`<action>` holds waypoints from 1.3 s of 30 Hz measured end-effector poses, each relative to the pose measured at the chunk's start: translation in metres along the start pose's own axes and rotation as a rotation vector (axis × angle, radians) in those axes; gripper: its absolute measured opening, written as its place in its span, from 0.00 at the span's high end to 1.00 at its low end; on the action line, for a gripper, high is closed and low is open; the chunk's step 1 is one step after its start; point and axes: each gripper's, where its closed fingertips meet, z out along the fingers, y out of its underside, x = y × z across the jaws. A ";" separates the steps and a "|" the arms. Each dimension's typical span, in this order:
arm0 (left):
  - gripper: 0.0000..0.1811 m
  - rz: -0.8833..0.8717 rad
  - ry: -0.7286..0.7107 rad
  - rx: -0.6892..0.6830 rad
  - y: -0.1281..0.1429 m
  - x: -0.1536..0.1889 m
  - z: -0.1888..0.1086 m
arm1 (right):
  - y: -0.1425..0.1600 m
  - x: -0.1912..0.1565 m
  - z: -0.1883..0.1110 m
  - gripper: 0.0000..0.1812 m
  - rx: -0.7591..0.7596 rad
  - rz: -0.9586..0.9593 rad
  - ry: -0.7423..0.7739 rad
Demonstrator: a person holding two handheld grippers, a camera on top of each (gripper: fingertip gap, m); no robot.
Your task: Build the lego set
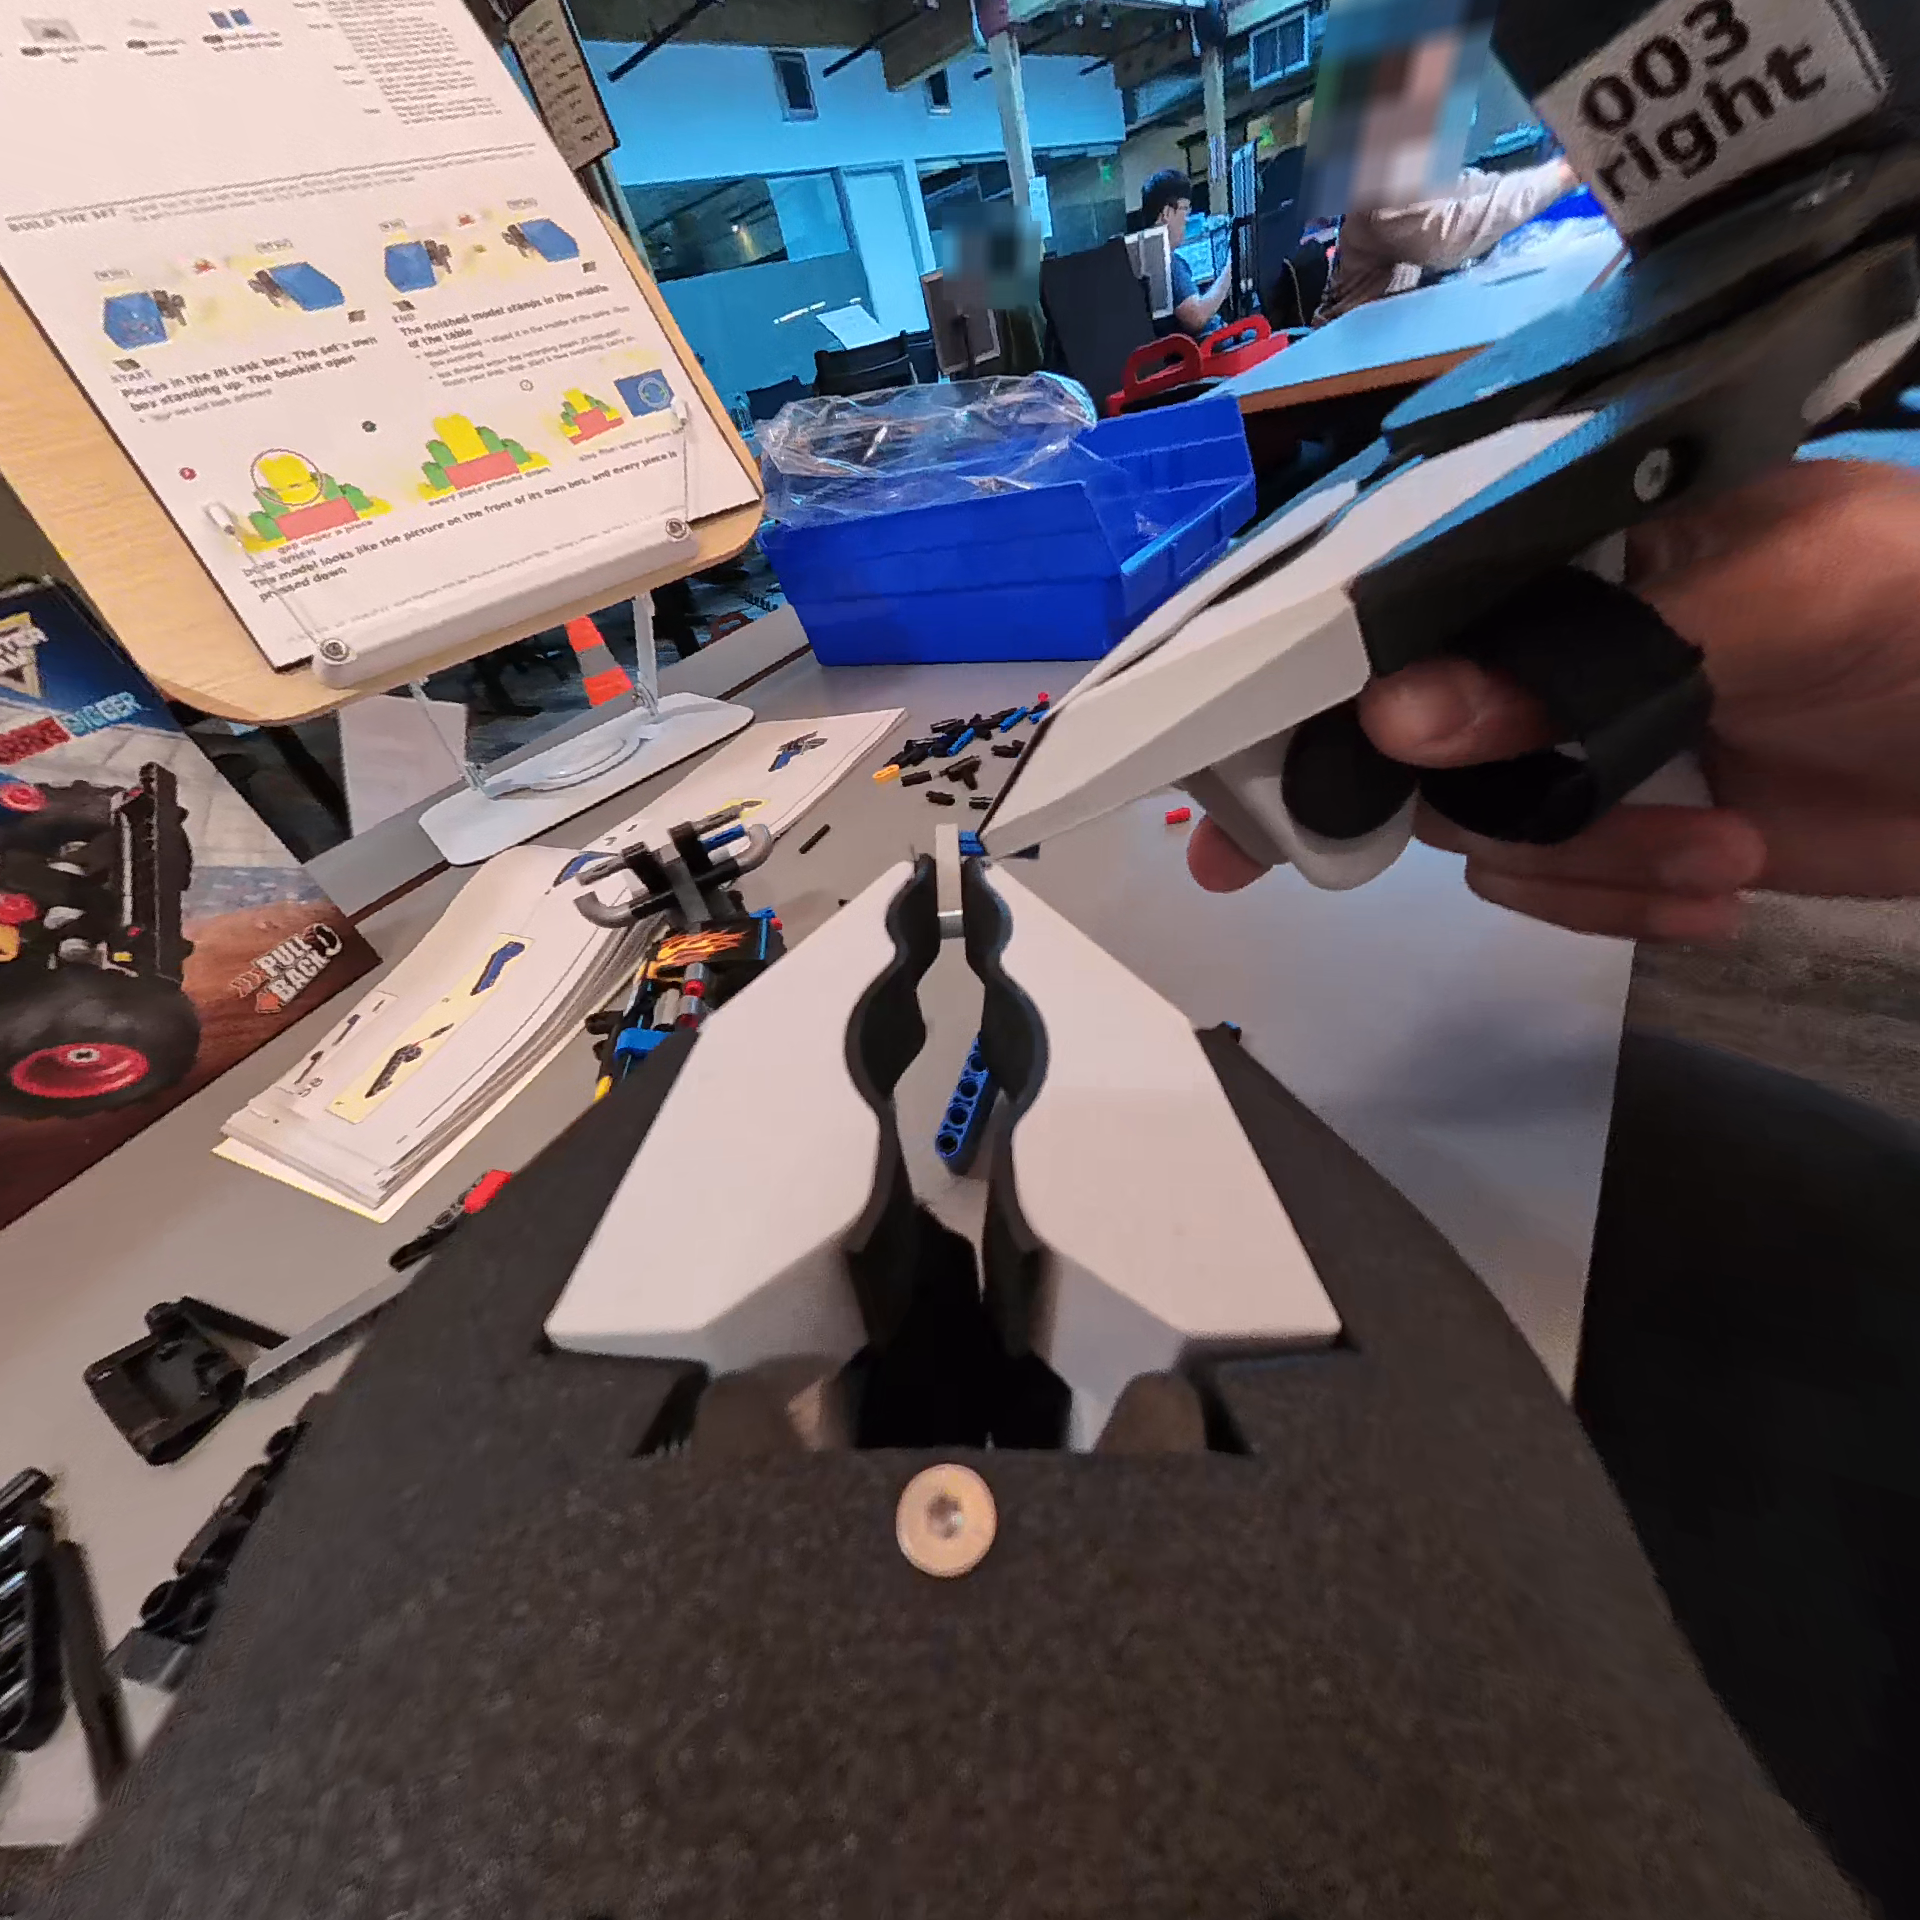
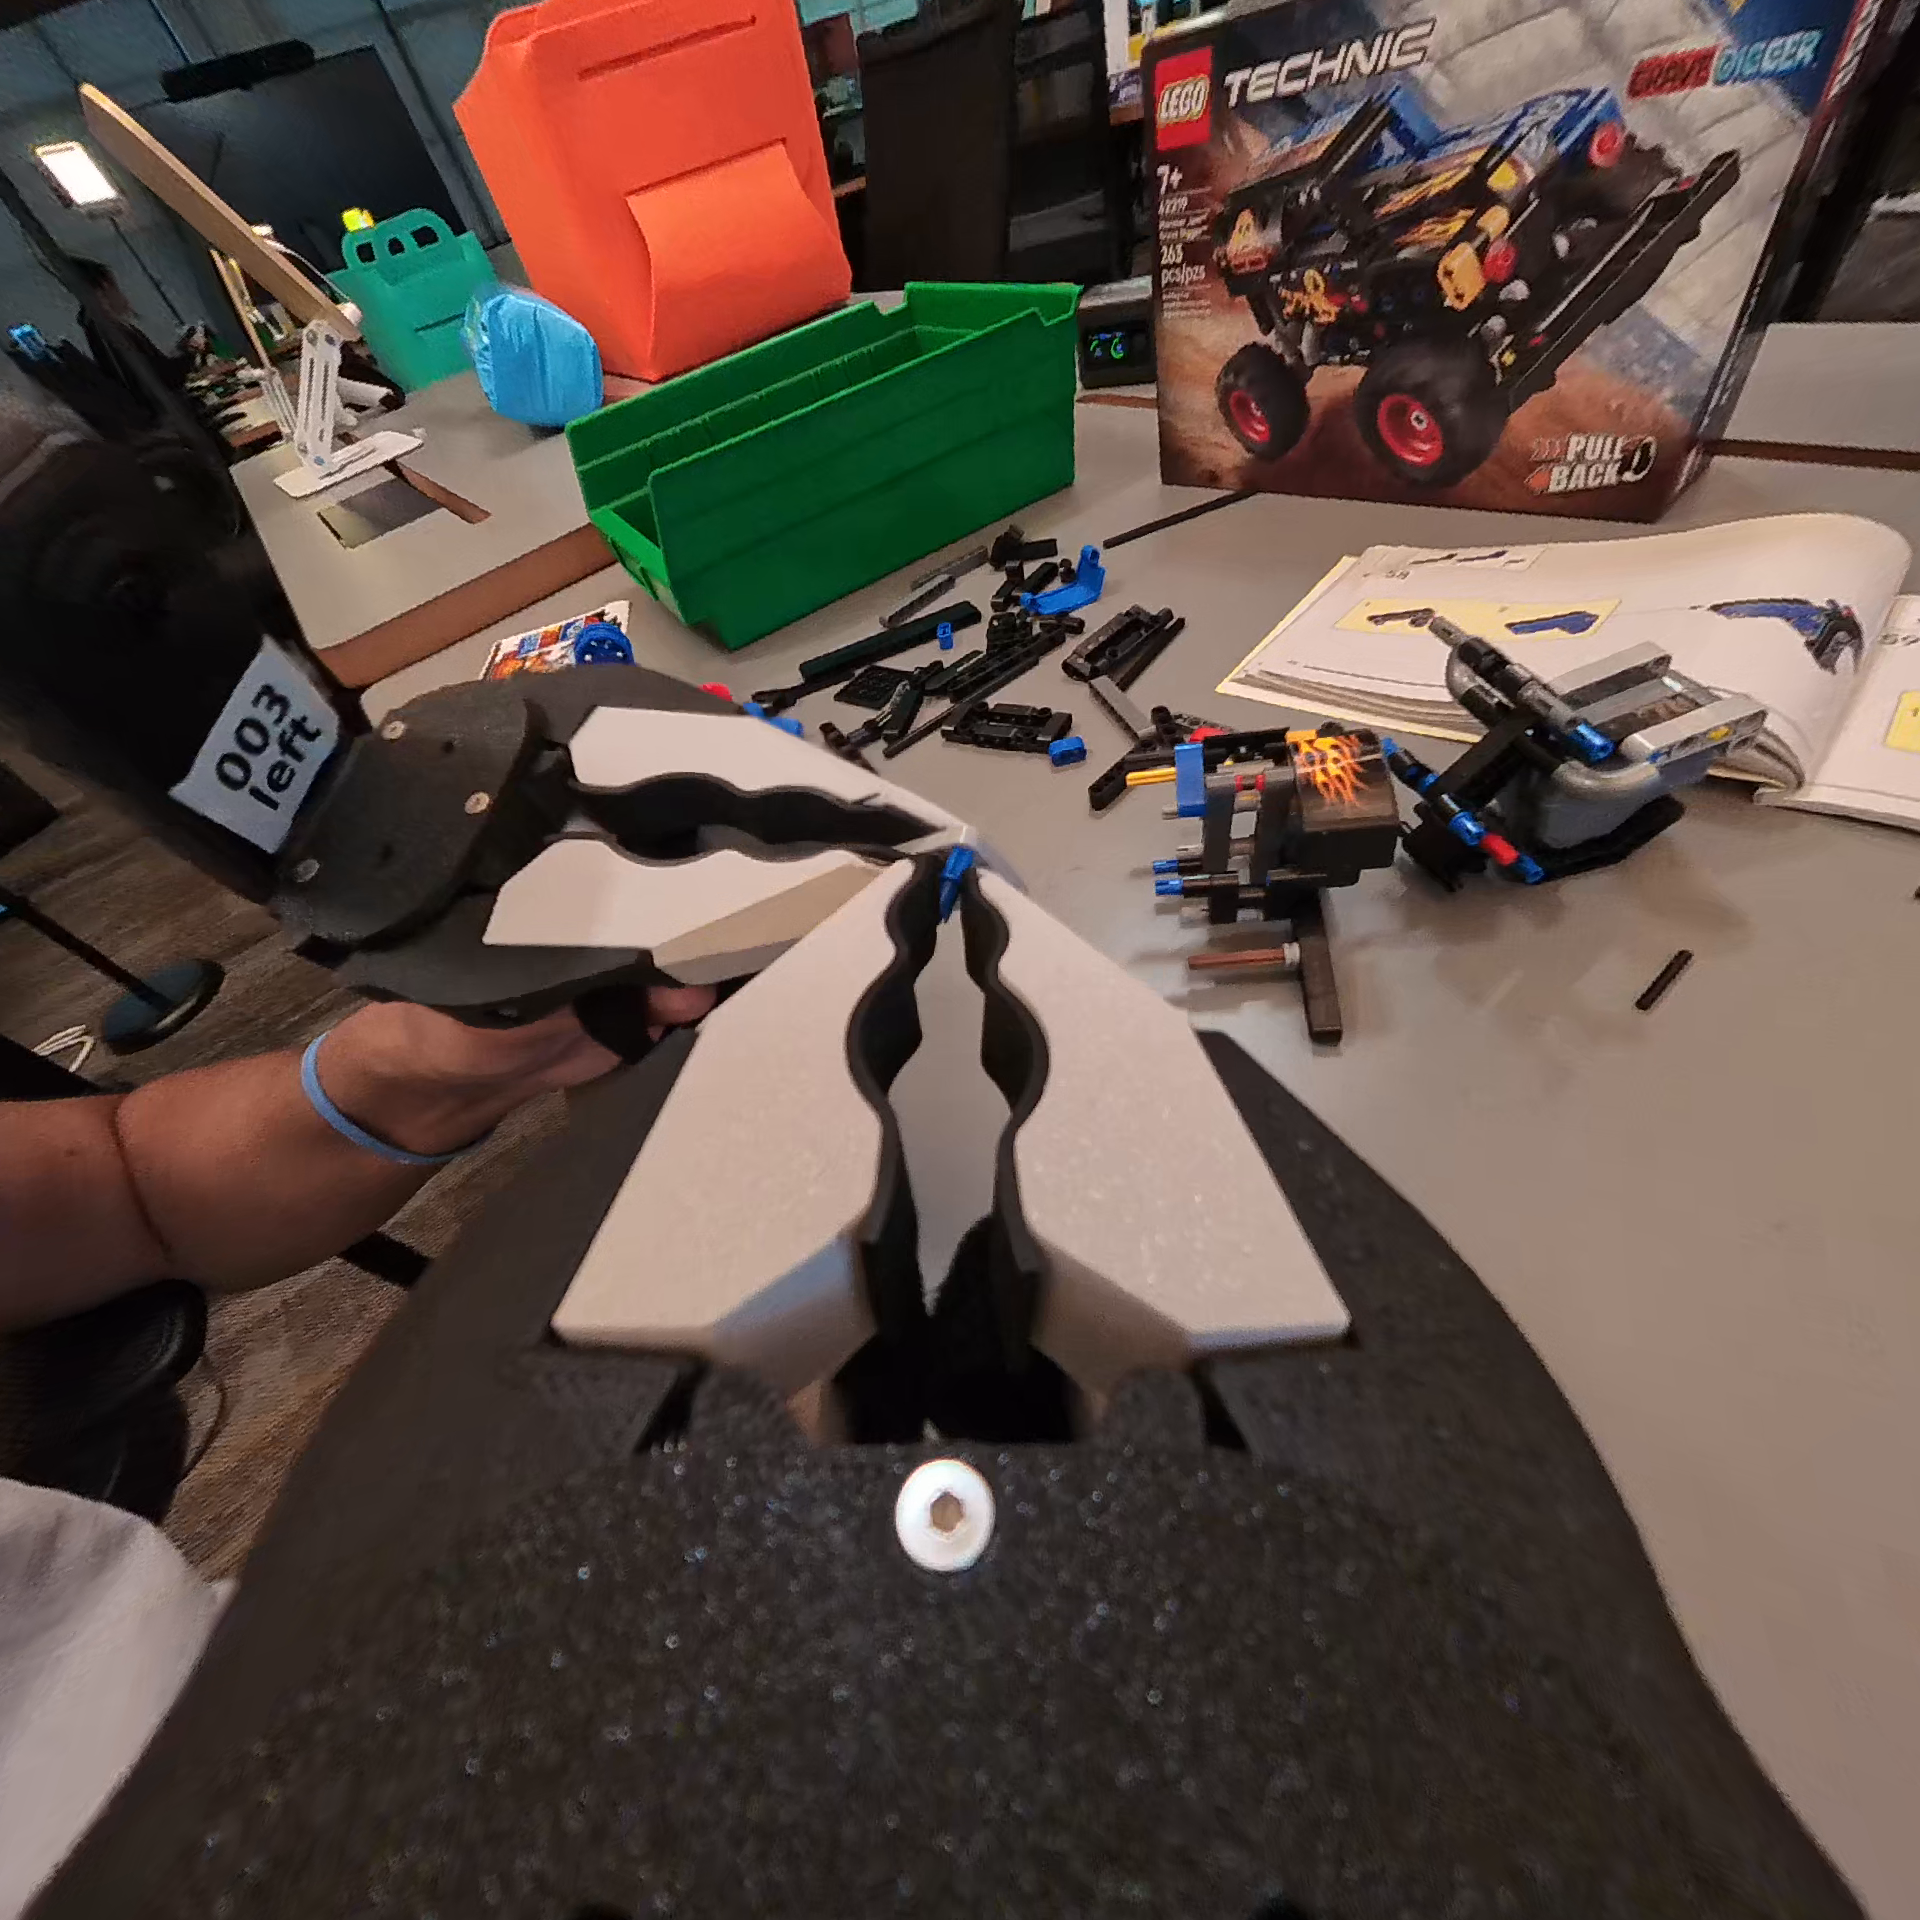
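My left gripper [image 1: 945, 871] is shut on a small light grey piece [image 1: 947, 883] and holds it above the table. My right gripper [image 2: 948, 871] is shut on a small blue pin [image 2: 951, 878]. The two gripper tips meet: in the left wrist view the right gripper [image 1: 992, 831] comes in from the right, and the blue pin [image 1: 971, 842] touches the grey piece's top. In the right wrist view the left gripper [image 2: 930, 831] reaches in from the left. The part-built black truck model [image 2: 1299, 810] sits on the grey table [image 2: 1558, 1143], with a second grey and black sub-assembly [image 2: 1590, 748] beside it.
Loose black and blue pieces [image 2: 987, 665] lie in front of a green bin [image 2: 831, 468]. The open instruction booklet [image 2: 1558, 613] and the set's box [image 2: 1455, 260] are at the right. A blue bin [image 1: 997, 540] and a sheet on a stand [image 1: 364, 312] stand farther back. A blue beam [image 1: 971, 1101] lies under my left gripper. The grippers are tip to tip, or close to it.
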 end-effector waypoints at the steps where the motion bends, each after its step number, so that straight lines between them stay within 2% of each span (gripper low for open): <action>1: 0.99 0.025 -0.002 -0.002 0.000 0.001 0.000 | 0.001 0.000 -0.001 0.98 -0.016 0.005 -0.009; 5: 0.99 0.087 0.001 -0.006 0.001 0.006 0.001 | 0.004 -0.001 -0.004 0.98 -0.060 -0.015 -0.020; 12: 0.99 0.077 0.021 0.003 0.000 0.008 0.000 | 0.003 -0.003 -0.006 0.98 -0.061 -0.033 -0.026; 22: 0.99 -0.207 0.062 0.030 -0.007 -0.008 0.003 | -0.010 0.001 0.003 0.98 -0.130 -0.022 -0.076; 29: 0.99 -0.023 -0.019 -0.100 0.009 -0.020 0.005 | -0.005 0.010 0.009 0.98 -0.184 0.003 -0.145; 32: 0.99 0.037 -0.038 -0.140 0.018 -0.022 0.000 | 0.007 0.028 -0.001 0.98 -0.229 -0.037 -0.129; 34: 0.99 0.058 -0.041 -0.161 0.023 -0.021 -0.004 | 0.023 0.054 -0.013 0.98 -0.294 -0.076 -0.066; 37: 0.99 0.102 -0.049 -0.179 0.025 -0.020 -0.012 | 0.064 0.097 -0.040 0.98 -0.481 -0.158 0.014; 39: 0.99 0.122 -0.052 -0.180 0.026 -0.019 -0.015 | 0.085 0.107 -0.054 0.98 -0.555 -0.196 -0.006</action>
